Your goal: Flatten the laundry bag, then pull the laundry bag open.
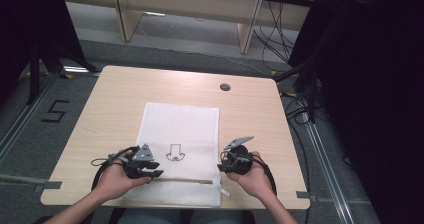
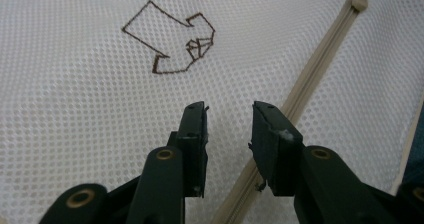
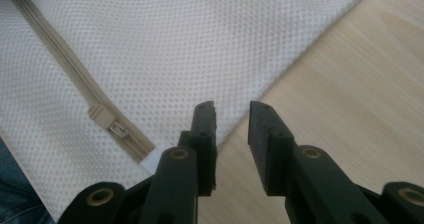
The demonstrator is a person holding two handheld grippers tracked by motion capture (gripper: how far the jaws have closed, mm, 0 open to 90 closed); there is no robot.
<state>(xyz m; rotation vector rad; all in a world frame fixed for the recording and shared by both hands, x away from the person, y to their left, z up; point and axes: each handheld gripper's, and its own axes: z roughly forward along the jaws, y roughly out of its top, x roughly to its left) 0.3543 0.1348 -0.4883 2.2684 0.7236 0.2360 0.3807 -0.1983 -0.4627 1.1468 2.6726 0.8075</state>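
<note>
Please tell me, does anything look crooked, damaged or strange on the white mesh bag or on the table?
Nothing stands out. The white mesh bag lies flat and fairly square on the table, its zipper looks intact, and the brown arrow mark is clean. The left tool and right tool stand open, gripping nothing.

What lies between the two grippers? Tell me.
The white mesh bag, with its brown arrow drawing and beige zipper, in the high view.
</note>
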